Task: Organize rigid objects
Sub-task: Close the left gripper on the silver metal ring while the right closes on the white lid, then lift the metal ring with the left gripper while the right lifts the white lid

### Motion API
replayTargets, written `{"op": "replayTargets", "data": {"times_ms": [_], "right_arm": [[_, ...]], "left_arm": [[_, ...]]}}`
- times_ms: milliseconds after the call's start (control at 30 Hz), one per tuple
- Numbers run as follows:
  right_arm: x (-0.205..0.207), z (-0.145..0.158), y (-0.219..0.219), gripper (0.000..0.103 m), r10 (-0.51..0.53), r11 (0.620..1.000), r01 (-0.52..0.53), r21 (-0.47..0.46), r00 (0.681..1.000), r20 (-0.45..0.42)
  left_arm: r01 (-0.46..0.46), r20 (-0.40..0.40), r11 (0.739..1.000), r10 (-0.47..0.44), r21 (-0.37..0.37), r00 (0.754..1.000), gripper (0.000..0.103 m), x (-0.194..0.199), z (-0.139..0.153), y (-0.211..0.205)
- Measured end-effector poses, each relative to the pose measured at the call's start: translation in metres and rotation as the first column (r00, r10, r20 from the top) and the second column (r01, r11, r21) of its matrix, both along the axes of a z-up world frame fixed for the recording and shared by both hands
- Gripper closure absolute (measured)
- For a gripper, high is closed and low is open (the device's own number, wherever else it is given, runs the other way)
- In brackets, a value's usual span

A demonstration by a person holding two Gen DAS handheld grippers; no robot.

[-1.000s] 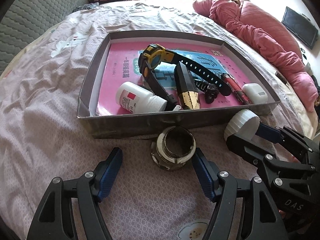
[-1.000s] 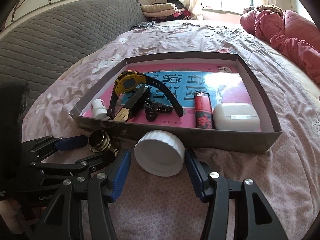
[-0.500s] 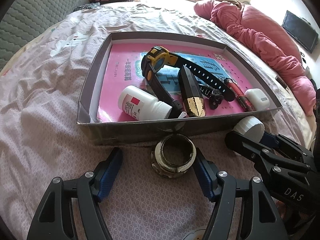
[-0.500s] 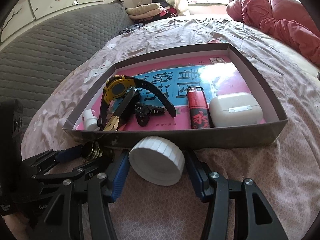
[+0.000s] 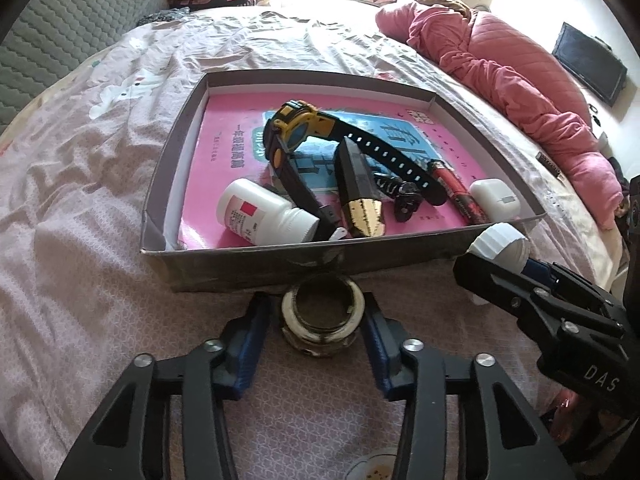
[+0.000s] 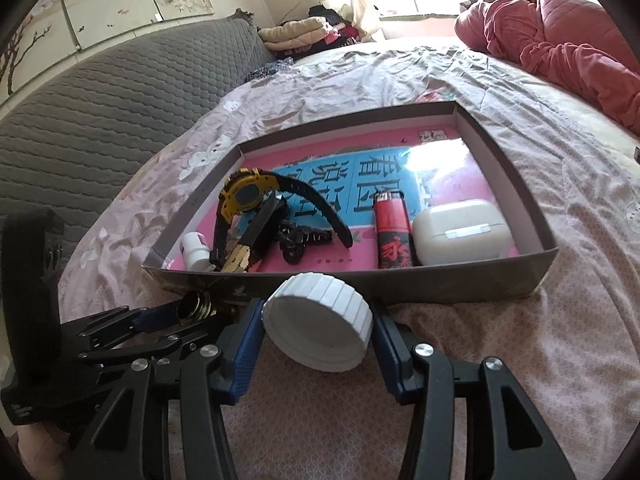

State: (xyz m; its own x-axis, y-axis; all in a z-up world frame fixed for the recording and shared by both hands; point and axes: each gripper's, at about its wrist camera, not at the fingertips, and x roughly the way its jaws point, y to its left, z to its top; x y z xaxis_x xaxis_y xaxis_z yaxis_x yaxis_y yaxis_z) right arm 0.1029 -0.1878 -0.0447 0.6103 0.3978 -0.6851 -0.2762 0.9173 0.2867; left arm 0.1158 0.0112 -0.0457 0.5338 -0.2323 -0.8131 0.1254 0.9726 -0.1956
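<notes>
A round metal ring fitting point(image 5: 322, 320) lies on the pink bedsheet just in front of the grey cardboard box point(image 5: 248, 264). My left gripper point(image 5: 316, 308) is closing on it, its blue pads against the ring's two sides. A white ribbed cap point(image 6: 320, 320) sits tilted between the pads of my right gripper point(image 6: 318, 320), whose jaws are closing and grip it by the box's front wall point(image 6: 440, 284). In the left wrist view the cap point(image 5: 500, 244) and right gripper point(image 5: 496, 256) show at the right.
The box holds a yellow-black watch point(image 5: 296, 136), a white pill bottle point(image 5: 260, 212), a black-and-gold piece point(image 5: 356, 184), a black clip point(image 5: 404, 196), a red lighter point(image 6: 390, 232) and a white earbud case point(image 6: 460, 232) on a pink book. A pink quilt point(image 5: 520, 80) lies far right.
The left jaws have drawn in from wide apart onto the ring, nudging it slightly left. The right gripper keeps the white cap and has rolled a little.
</notes>
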Motion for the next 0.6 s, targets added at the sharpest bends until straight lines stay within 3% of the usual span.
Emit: {"op": "replayTargets", "data": {"times_ms": [33,267,600], "right_arm": [[-0.001,0.002,-0.002,0.051,-0.003,1.0,0.003,0.003,1.0,0.007],[-0.003,0.01,-0.009,0.052,-0.013,1.0,0.012,0.014,0.999,0.035],[-0.006,0.027,-0.014,0.051,-0.015,0.999,0.012,0.036,0.995,0.101]], "left_arm": [[0.008,-0.002,1.0,-0.008,-0.012,1.0,0.065,0.0,0.001,-0.001],[0.022,0.002,0.999,-0.022,-0.032,1.0,0.065,-0.005,0.006,-0.004],[0.004,0.083,1.0,-0.003,-0.02,0.997,0.065,-0.014,0.042,0.002]]}}
